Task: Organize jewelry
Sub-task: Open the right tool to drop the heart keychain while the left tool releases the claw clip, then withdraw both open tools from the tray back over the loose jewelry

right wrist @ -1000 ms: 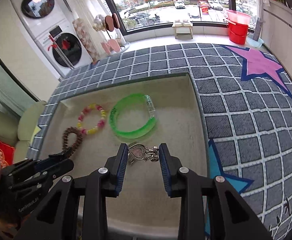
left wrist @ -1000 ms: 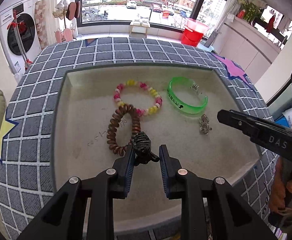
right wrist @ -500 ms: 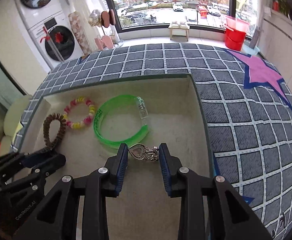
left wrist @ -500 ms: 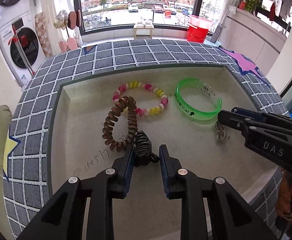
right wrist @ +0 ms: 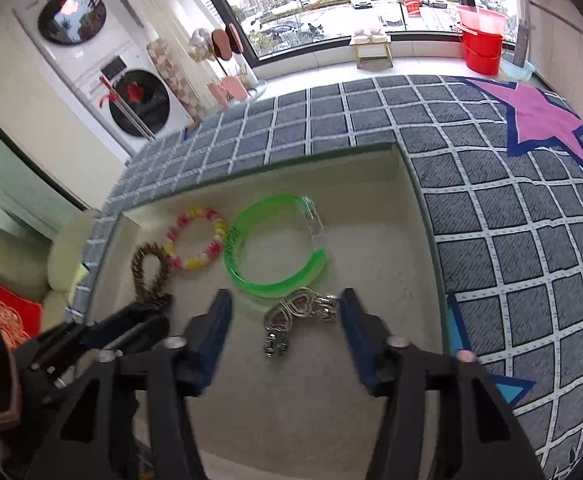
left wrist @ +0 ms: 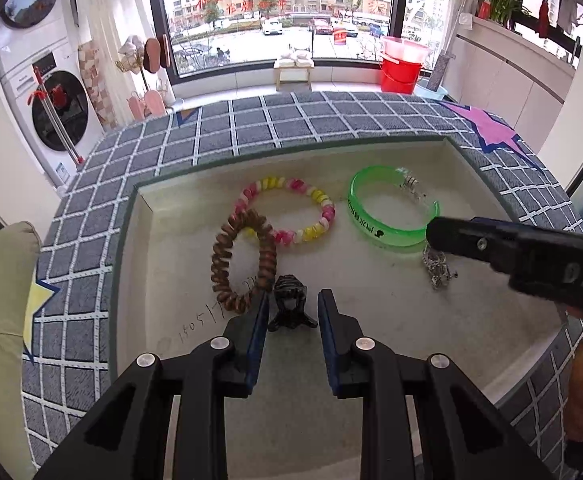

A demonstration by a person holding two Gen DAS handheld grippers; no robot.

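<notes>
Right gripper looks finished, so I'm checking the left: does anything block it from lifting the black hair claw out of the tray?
Nothing visible does. The black hair claw sits between the left gripper fingers; the brown coil tie lies beside it.

The left gripper is a matte black plastic tool whose two angular arms fork forward into straight fingers lined with ribbed blue pads. Round silver screw heads sit on the finger bases and on the outer arms, two to a side. The right gripper is built the same way: black skeletal arms with triangular cut-outs, blue inner pads, and silver screws, one of them catching a pinkish glint. In the left wrist view its black side bears pale lettering reading "DAS" and a small recessed screw near the tip.
</notes>
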